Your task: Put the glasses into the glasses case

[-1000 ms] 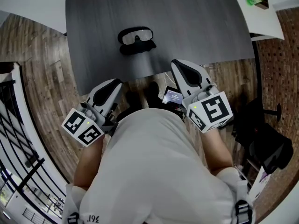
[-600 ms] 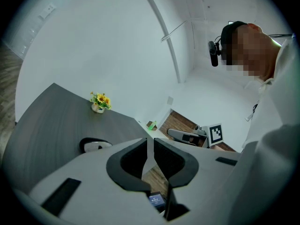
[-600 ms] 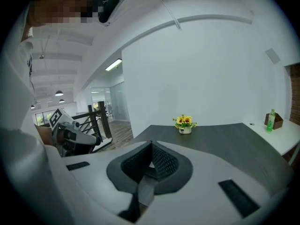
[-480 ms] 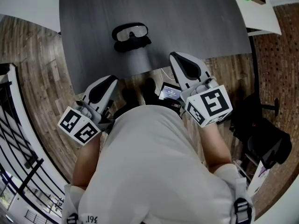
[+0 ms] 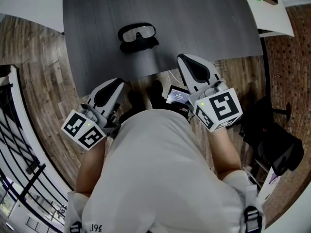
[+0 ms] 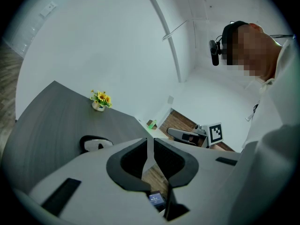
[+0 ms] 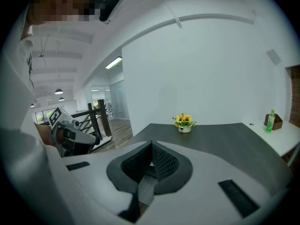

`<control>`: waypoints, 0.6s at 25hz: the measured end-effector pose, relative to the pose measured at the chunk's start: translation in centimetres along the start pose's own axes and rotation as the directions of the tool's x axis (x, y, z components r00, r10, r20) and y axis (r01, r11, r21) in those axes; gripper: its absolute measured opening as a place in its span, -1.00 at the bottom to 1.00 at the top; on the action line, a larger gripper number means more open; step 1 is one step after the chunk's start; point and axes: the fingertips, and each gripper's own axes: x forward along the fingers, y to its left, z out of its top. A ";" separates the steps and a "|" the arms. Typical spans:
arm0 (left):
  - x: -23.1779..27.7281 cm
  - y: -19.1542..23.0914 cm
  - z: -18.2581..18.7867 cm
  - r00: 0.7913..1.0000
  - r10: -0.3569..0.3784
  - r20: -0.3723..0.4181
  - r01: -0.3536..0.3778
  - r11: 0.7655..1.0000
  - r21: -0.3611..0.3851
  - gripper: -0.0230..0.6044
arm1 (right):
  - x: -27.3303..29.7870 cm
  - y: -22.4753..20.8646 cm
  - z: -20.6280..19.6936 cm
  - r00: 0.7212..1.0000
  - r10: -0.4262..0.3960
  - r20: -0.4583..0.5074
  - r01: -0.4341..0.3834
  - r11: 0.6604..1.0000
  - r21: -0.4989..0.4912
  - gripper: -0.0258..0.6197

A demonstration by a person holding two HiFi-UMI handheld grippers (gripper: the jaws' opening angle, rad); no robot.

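**Head view and both gripper views: grippers at rest off the near edge of the table.**

Over the last second, little has changed. You keep the left gripper (image 5: 115,85) and the right gripper (image 5: 186,64) where they were, both short of the table's (image 5: 204,23) near edge and over the wooden floor. Only the head view's framing has drifted, so the table now sits slightly higher and further left in it. The glasses (image 5: 138,33) hold the same spot on the table, towards its near edge and on the left gripper's side.

Each gripper view looks straight down its own jaws. The left gripper's (image 6: 149,146) jaws are pressed together with nothing between them. The right gripper's (image 7: 151,149) jaws meet the same way and are also empty.

The glasses lie with their pale lenses showing. A dark shape, read here as the glasses case (image 5: 140,45), touches them on the side towards the table's near edge. At this size you cannot tell whether they lie against the case or are seated in its open shell. The scene fits either reading.

For the task, this second brings no change to the glasses or the case. Both grippers are well apart from them, and neither reaches over the table.
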 end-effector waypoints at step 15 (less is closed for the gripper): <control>0.5 -0.2 -0.2 0.999 -0.035 -0.009 0.035 0.999 -0.009 -0.76 | 0.6 0.3 -0.5 1.000 0.024 -0.019 -0.024 1.000 -0.004 -0.89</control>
